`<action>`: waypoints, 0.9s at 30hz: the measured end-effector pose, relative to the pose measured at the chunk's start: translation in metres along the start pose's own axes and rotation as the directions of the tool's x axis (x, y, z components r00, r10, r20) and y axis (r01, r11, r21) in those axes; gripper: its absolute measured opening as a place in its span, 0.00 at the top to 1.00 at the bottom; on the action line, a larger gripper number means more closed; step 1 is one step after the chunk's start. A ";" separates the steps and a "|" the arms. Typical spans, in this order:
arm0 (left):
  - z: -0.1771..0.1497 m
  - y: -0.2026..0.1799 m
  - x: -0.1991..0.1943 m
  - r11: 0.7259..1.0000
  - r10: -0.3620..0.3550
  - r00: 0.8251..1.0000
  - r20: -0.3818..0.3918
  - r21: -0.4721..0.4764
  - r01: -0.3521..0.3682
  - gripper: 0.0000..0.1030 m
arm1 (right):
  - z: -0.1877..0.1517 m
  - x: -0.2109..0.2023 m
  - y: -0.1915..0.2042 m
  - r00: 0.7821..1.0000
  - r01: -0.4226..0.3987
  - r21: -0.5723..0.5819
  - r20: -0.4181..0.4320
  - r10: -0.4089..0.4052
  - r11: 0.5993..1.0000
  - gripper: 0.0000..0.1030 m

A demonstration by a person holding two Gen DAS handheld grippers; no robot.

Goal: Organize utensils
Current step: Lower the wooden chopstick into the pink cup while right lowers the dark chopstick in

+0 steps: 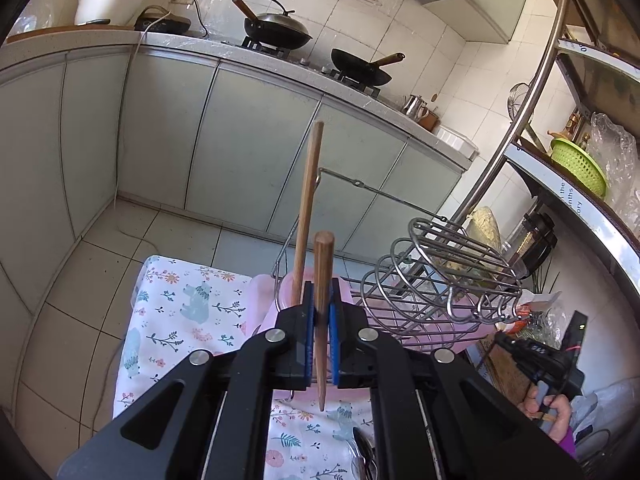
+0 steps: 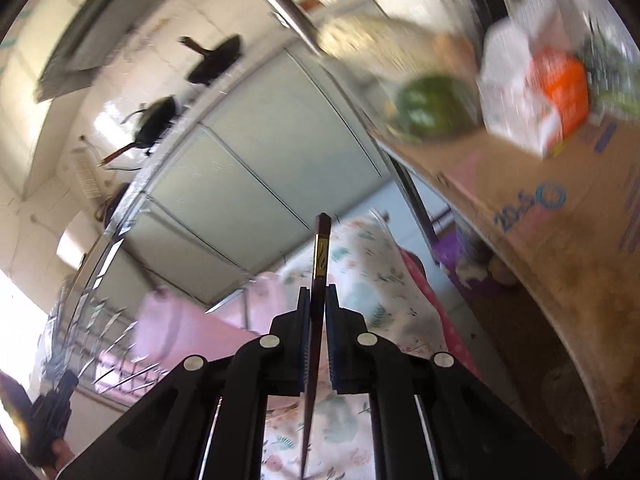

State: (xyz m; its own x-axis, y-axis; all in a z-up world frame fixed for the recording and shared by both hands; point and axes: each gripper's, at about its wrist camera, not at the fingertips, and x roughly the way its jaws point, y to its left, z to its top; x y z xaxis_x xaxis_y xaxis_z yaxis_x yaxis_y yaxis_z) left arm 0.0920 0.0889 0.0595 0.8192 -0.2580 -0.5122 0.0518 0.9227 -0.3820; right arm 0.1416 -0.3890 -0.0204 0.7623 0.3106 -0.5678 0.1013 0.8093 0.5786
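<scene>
Wooden chopsticks sit clamped in the left jaws, a dark lacquered chopstick in the right; both await stowing, spoons remain at lower frame.

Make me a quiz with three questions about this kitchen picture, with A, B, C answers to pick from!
1. Where do the black pans sit?
A. on the stove
B. on the floor
C. in the wire rack

2. What colour is the basket on the shelf?
A. red
B. green
C. blue

3. What is the left gripper doing?
A. standing wide open
B. squeezing a spoon
C. squeezing a wooden chopstick

Answers:
1 A, both pans rest on burners on the counter.
2 B, the basket is bright green.
3 C, its blue pads press on a brown wooden stick.
</scene>
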 end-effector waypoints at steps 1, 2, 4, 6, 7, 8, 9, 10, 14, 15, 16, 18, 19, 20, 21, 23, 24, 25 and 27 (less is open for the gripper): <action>0.000 -0.002 -0.003 1.000 0.001 1.000 0.004 0.004 -0.001 0.95 | 0.000 -0.007 0.007 1.000 -0.006 -0.023 0.013 0.007 1.000 0.94; 0.000 -0.004 -0.007 1.000 0.003 1.000 0.010 0.007 -0.003 0.95 | 0.000 -0.014 0.013 1.000 -0.010 -0.046 0.025 0.011 0.999 0.94; 0.001 -0.007 -0.014 1.000 0.002 1.000 0.023 0.009 -0.002 0.95 | 0.000 -0.029 0.027 0.999 -0.017 -0.096 0.050 0.022 0.995 0.94; 0.002 -0.010 -0.021 1.000 0.001 0.999 0.036 0.011 -0.001 0.95 | 0.000 -0.042 0.037 0.997 -0.023 -0.135 0.070 0.033 0.991 0.94; 0.004 -0.012 -0.026 1.000 0.002 0.999 0.045 0.014 -0.002 0.95 | -0.001 -0.051 0.045 0.996 -0.025 -0.162 0.084 0.039 0.987 0.94; 0.004 -0.014 -0.030 1.000 0.001 0.999 0.051 0.016 -0.002 0.95 | -0.002 -0.056 0.049 0.995 -0.027 -0.176 0.092 0.044 0.984 0.94; 0.005 -0.015 -0.034 1.000 0.001 0.998 0.057 0.019 -0.002 0.95 | -0.003 -0.060 0.053 0.994 -0.030 -0.192 0.101 0.050 0.981 0.94; 0.006 -0.017 -0.038 1.000 0.000 0.998 0.065 0.023 -0.001 0.95 | -0.004 -0.067 0.059 0.992 -0.038 -0.212 0.108 0.062 0.976 0.94; 0.008 -0.023 -0.053 0.999 -0.002 0.995 0.095 0.035 -0.001 0.95 | -0.006 -0.082 0.074 0.989 -0.061 -0.250 0.118 0.093 0.966 0.94; 0.009 -0.024 -0.057 0.999 -0.002 0.995 0.102 0.037 -0.002 0.95 | -0.006 -0.086 0.078 0.987 -0.067 -0.260 0.122 0.102 0.963 0.94; 0.009 -0.025 -0.060 0.999 -0.003 0.994 0.107 0.038 -0.001 0.95 | -0.006 -0.089 0.082 0.986 -0.071 -0.265 0.126 0.108 0.962 0.94; 0.011 -0.027 -0.065 0.999 -0.001 0.993 0.115 0.042 -0.004 0.95 | -0.006 -0.097 0.088 0.984 -0.081 -0.275 0.132 0.121 0.958 0.94; 0.012 -0.028 -0.067 0.999 -0.001 0.993 0.121 0.044 -0.005 0.95 | -0.006 -0.100 0.091 0.983 -0.084 -0.278 0.135 0.125 0.957 0.94; 0.012 -0.029 -0.069 0.999 -0.002 0.992 0.124 0.046 -0.004 0.95 | -0.005 -0.103 0.093 0.982 -0.088 -0.282 0.139 0.131 0.955 0.94; 0.014 -0.030 -0.071 0.999 -0.002 0.992 0.130 0.048 -0.004 0.95 | -0.004 -0.106 0.096 0.980 -0.092 -0.286 0.142 0.137 0.954 0.94; 0.016 -0.032 -0.076 0.999 -0.004 0.990 0.141 0.052 -0.003 0.95 | -0.002 -0.111 0.102 0.978 -0.098 -0.296 0.150 0.147 0.950 0.94; 0.017 -0.033 -0.078 0.999 -0.006 0.989 0.147 0.053 -0.002 0.95 | -0.002 -0.115 0.104 0.976 -0.100 -0.302 0.156 0.153 0.948 0.94; 0.019 -0.034 -0.080 0.999 -0.007 0.988 0.153 0.055 -0.001 0.95 | -0.001 -0.118 0.107 0.974 -0.102 -0.309 0.162 0.158 0.946 0.94; 0.021 -0.035 -0.085 0.998 -0.010 0.986 0.165 0.059 0.001 0.95 | 0.002 -0.123 0.112 0.971 -0.103 -0.320 0.172 0.165 0.942 0.94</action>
State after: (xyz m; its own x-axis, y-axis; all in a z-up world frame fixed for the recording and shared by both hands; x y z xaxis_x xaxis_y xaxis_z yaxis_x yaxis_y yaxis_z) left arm 0.0332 0.0844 0.1326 0.9018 -0.2166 -0.3739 0.0861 0.9380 -0.3358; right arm 0.0604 -0.3375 0.1151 0.8671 0.3490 -0.3554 -0.1877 0.8898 0.4159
